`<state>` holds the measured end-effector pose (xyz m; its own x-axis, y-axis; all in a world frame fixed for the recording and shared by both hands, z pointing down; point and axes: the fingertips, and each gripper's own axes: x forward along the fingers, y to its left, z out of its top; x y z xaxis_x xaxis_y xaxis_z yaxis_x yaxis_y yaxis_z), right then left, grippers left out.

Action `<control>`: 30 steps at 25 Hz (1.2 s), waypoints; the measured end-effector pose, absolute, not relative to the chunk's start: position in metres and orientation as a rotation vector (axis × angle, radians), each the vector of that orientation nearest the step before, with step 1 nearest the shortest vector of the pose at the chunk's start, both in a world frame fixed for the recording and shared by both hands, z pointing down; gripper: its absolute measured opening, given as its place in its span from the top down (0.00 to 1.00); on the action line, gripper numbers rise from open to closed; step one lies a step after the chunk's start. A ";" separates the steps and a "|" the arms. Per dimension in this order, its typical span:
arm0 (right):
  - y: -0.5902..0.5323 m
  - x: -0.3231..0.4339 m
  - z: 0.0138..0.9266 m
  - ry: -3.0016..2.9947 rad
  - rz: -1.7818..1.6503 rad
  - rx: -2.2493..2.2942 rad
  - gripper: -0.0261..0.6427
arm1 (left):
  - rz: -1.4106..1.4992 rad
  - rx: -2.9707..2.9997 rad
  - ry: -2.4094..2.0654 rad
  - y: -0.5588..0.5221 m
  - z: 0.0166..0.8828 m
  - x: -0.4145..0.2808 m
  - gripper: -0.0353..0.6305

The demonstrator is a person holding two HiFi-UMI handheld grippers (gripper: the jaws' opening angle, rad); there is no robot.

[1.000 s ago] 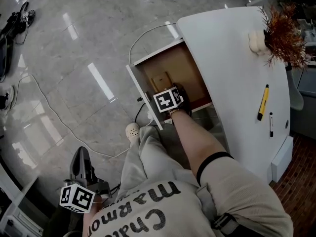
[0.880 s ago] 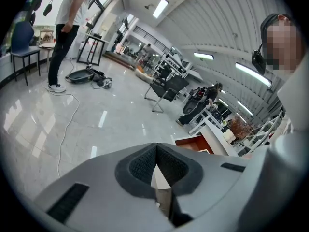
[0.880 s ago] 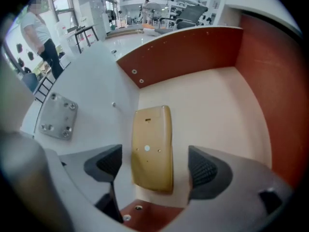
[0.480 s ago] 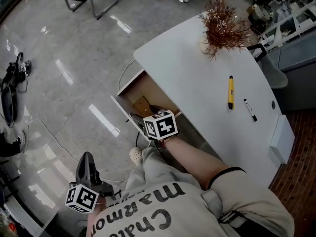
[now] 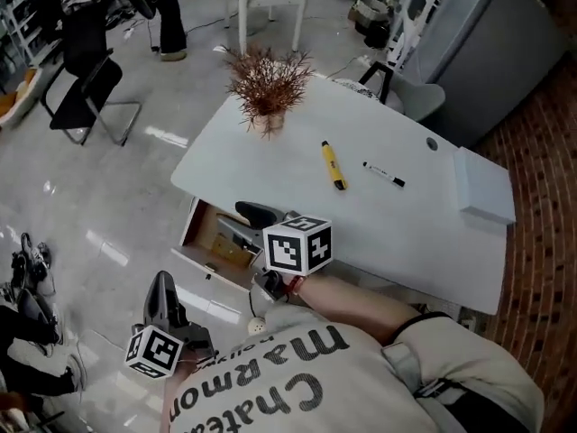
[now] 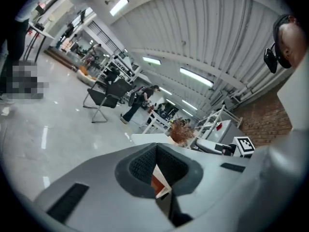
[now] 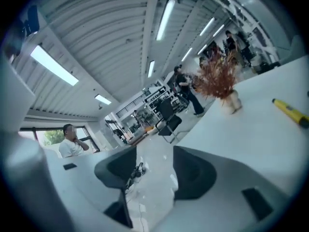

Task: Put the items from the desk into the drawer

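Note:
On the white desk (image 5: 297,197) lie a yellow marker (image 5: 334,165) and a black pen (image 5: 384,175). Its drawer (image 5: 207,269) stands pulled out at the near left, with dark items inside. My right gripper (image 5: 255,219) hovers over the drawer by the desk's front edge. Its jaws have just been closing, and they stand apart with nothing between them (image 7: 155,170). The marker (image 7: 289,111) shows at the far right of the right gripper view. My left gripper (image 5: 160,289) hangs low by my left side over the floor, shut and empty (image 6: 155,149).
A dried plant in a pale pot (image 5: 268,84) stands at the desk's far left corner. A white box (image 5: 484,188) sits at its right end. A black chair (image 5: 90,79) and a person's legs (image 5: 167,12) are beyond. A cable (image 5: 257,325) lies on the floor below the drawer.
My right gripper has come up out of the drawer to the height of the desk edge. The left gripper rose a little. The head view swung up to take in the whole desk.

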<state>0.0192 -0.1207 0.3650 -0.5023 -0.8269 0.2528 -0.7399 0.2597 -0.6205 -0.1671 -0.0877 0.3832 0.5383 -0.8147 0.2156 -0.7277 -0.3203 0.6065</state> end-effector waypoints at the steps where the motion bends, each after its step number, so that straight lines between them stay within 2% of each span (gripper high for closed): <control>1: -0.118 0.034 0.355 2.371 -1.023 -1.531 0.60 | -0.171 2.134 -1.214 -0.091 0.379 -0.154 0.94; 9: -0.092 0.187 0.335 2.188 -0.806 -1.896 0.60 | -0.144 2.233 -1.072 -0.100 0.361 -0.058 0.94; 17: -0.091 0.308 0.372 2.191 -0.829 -2.174 0.60 | -0.199 2.210 -1.113 -0.103 0.355 0.016 0.94; 23: -0.116 0.351 0.421 2.237 -0.930 -2.293 0.55 | -0.149 2.140 -1.216 -0.091 0.371 0.025 0.94; 30: -0.144 0.352 0.496 2.315 -1.158 -2.328 0.49 | -0.108 2.037 -1.408 -0.079 0.383 -0.006 0.94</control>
<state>0.3523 -0.1443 0.4961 -0.0740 -0.7529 0.6539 -0.9747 -0.0840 -0.2069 -0.0059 -0.0789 0.3834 0.4199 -0.8615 0.2857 -0.8080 -0.2114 0.5500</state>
